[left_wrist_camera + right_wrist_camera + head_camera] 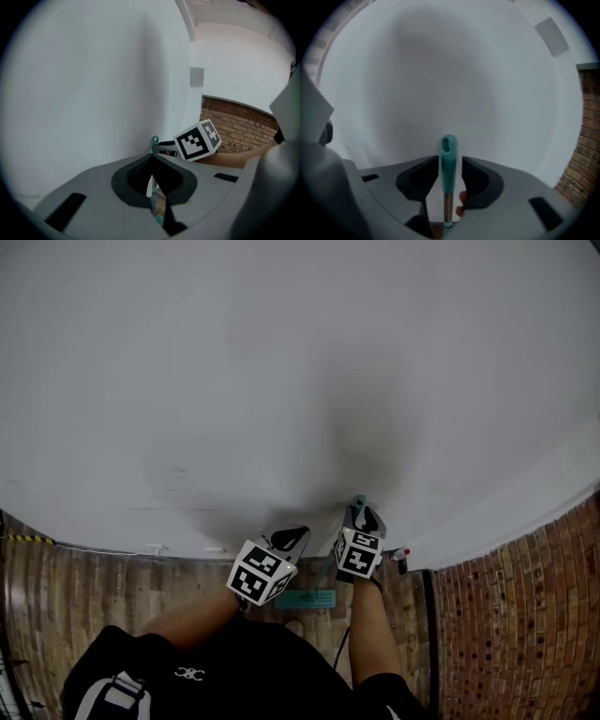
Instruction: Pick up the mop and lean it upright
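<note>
- The mop (pixel 449 161) stands upright. Its teal handle top rises straight between the jaws of the right claw (pixel 450 169), and the white wall (pixel 450 79) is just beyond it.
- The right claw is open. Its jaws stand apart with a thin gap on each side of the handle, so the pads are around the mop without pressing on it.
- The left claw (pixel 151 161) is closed and appears empty. The mop shaft shows only through the slit between its jaws and lies past the tips. The teal cap is just above them and the right claw's marker cube is off to one side.
- In the head view the mop head (pixel 306 599) lies flat on the brick floor (pixel 506 634), below and between the two claws.
- Judging progress: the pick-up and the raising look done, and the mop seems to be at its resting lean. Whether the handle top touches the wall cannot be told.
- What looks left is to draw the right claw back off the handle without nudging it, then confirm the mop stays up unaided.
</note>
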Demonstrator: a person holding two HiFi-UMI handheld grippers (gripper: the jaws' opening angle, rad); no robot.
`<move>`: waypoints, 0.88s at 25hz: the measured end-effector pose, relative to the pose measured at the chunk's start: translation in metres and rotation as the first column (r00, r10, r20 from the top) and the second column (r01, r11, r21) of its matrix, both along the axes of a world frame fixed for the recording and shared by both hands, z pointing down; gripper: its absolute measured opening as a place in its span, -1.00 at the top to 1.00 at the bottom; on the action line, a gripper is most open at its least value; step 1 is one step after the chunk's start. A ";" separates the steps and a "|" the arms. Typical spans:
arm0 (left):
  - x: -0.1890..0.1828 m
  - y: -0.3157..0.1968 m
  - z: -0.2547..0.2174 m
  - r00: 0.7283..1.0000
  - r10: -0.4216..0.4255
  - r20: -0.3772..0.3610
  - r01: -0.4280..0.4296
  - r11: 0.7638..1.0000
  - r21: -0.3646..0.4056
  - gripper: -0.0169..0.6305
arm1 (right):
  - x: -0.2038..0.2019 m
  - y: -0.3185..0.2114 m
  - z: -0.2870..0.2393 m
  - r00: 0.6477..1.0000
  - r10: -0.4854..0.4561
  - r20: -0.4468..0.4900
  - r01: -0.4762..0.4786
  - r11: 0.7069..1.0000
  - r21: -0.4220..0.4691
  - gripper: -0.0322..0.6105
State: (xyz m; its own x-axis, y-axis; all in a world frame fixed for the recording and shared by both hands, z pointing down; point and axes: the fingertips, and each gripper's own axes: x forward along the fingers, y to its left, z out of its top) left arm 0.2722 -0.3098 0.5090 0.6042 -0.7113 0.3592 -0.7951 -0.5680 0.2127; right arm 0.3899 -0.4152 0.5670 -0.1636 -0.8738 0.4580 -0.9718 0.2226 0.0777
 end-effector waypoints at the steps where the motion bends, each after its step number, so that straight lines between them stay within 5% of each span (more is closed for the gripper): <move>1: -0.002 -0.001 0.000 1.000 -0.009 0.003 0.009 1.000 0.001 0.96 | -0.001 -0.003 0.004 1.000 -0.003 -0.011 0.003 1.000 -0.007 0.40; 3: -0.005 -0.003 -0.002 1.000 -0.021 0.005 0.021 1.000 0.005 0.96 | -0.001 -0.005 0.009 1.000 -0.008 -0.023 0.007 1.000 -0.005 0.56; 11: 0.000 -0.014 0.001 1.000 -0.024 -0.006 0.024 1.000 -0.005 0.96 | 0.007 0.018 0.003 0.999 -0.040 -0.014 0.041 0.997 0.065 0.57; 22: 0.057 -0.008 0.014 0.988 0.150 -0.026 -0.151 0.988 -0.022 0.96 | 0.068 0.080 -0.010 0.993 0.117 0.019 -0.119 0.988 0.101 0.57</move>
